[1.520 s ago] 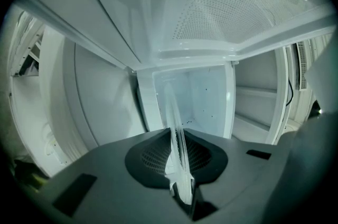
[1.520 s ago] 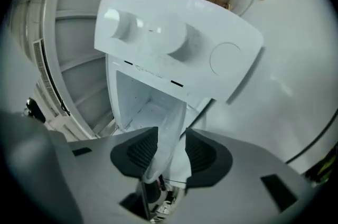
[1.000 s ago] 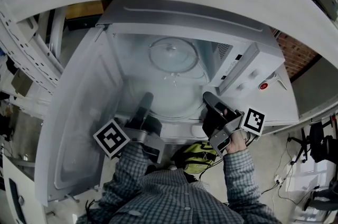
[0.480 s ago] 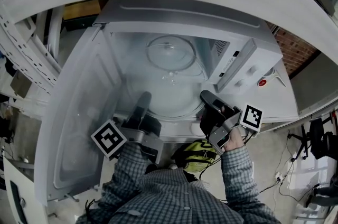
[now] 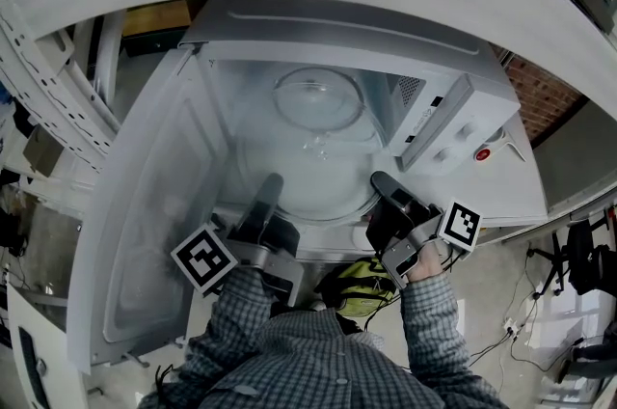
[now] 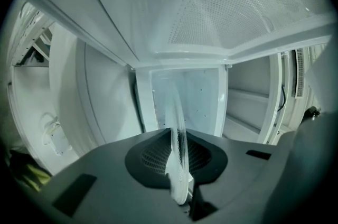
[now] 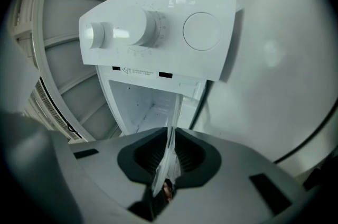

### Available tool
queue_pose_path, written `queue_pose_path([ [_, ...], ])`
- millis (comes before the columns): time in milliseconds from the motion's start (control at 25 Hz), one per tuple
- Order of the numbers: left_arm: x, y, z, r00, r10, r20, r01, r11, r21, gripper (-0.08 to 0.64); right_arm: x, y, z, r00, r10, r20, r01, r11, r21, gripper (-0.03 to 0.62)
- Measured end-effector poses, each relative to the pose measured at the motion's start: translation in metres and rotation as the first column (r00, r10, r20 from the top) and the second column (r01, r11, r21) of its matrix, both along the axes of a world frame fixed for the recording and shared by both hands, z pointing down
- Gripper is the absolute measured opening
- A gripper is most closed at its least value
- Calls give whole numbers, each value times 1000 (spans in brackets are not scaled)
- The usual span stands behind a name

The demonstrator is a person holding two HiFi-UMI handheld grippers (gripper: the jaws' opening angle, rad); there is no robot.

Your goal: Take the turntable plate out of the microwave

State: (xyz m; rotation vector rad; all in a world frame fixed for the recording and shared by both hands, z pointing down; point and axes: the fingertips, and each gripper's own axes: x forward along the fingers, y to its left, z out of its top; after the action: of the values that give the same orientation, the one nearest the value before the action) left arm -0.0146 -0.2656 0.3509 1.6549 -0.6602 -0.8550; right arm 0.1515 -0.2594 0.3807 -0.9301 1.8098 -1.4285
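Note:
The clear glass turntable plate [image 5: 310, 174] lies inside the open white microwave [image 5: 328, 40]. My left gripper [image 5: 268, 189] reaches in at the plate's front left rim. In the left gripper view the glass edge [image 6: 175, 112] runs between the jaws of the left gripper [image 6: 178, 150], which are shut on it. My right gripper [image 5: 382, 182] is at the front right rim. Its jaws are closing, and the thin glass edge [image 7: 174, 112] is pinched between the jaws of the right gripper [image 7: 168, 145].
The microwave door [image 5: 145, 233] hangs open at the left. The control panel [image 7: 153, 33] with two knobs and a round button is just right of the cavity. A red button [image 5: 482, 154] sits on the casing. A yellow-green object [image 5: 362, 286] lies below the microwave's front.
Both grippers stay at the plate's front rim. The head view only sways slightly; the plate has not visibly moved.

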Motion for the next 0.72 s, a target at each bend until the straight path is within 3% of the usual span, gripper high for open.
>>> queue_pose_path([
  [480,-1,25,-5,999,44,-9,-44,999,13,41,-2,33,-7,1000,25,-13,-24,998,61,54],
  [720,-6,42,-8,999,44,21,-44,999,21,41,-8,48,-5,999,50,1,-50,997,60,52],
])
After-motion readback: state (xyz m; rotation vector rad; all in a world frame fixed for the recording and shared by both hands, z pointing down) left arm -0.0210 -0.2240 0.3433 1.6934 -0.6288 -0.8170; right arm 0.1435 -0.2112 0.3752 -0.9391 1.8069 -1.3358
